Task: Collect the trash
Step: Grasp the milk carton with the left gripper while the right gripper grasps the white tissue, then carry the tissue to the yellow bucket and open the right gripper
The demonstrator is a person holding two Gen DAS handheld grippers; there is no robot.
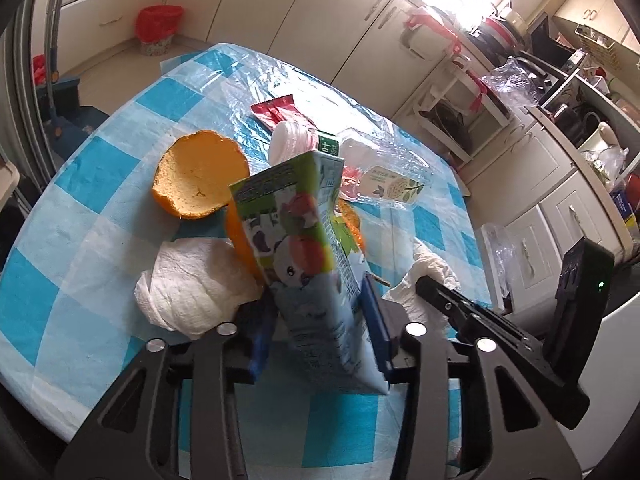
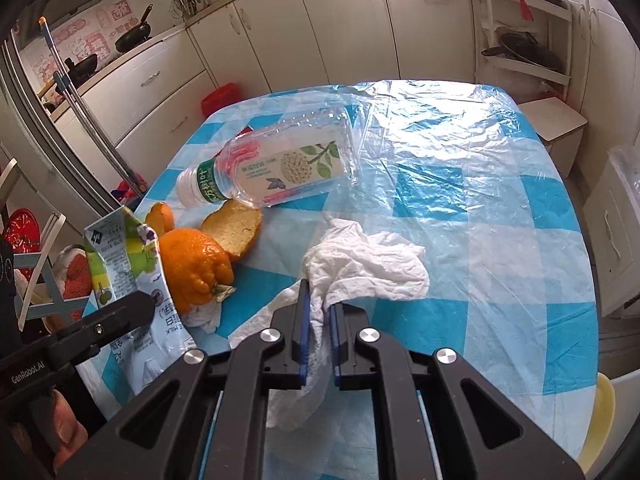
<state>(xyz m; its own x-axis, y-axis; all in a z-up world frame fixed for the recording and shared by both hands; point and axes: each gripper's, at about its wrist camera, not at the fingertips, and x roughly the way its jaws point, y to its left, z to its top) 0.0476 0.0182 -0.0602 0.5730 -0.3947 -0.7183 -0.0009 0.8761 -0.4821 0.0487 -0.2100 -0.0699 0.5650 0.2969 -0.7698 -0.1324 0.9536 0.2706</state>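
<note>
My left gripper (image 1: pixel 320 312) is shut on a green and blue milk carton (image 1: pixel 296 232), its blue pads pressing on both sides and the carton tilted above the checked table (image 1: pixel 80 216). The carton (image 2: pixel 120 264) also shows at the left of the right wrist view. My right gripper (image 2: pixel 319 300) is shut on a crumpled white tissue (image 2: pixel 368 260), which hangs down between its pads. An orange peel (image 1: pixel 200 176), an orange piece (image 2: pixel 192 268), a clear plastic bottle (image 2: pixel 280 172), a wadded paper towel (image 1: pixel 192 284) and a red wrapper (image 1: pixel 276 110) lie on the table.
A clear plastic sheet (image 2: pixel 460 152) covers the far part of the tablecloth. A red-lined bin (image 1: pixel 158 28) stands on the floor by the cabinets. A low stool (image 2: pixel 552 120) and a shelf rack (image 2: pixel 520 52) stand beyond the table's far right corner.
</note>
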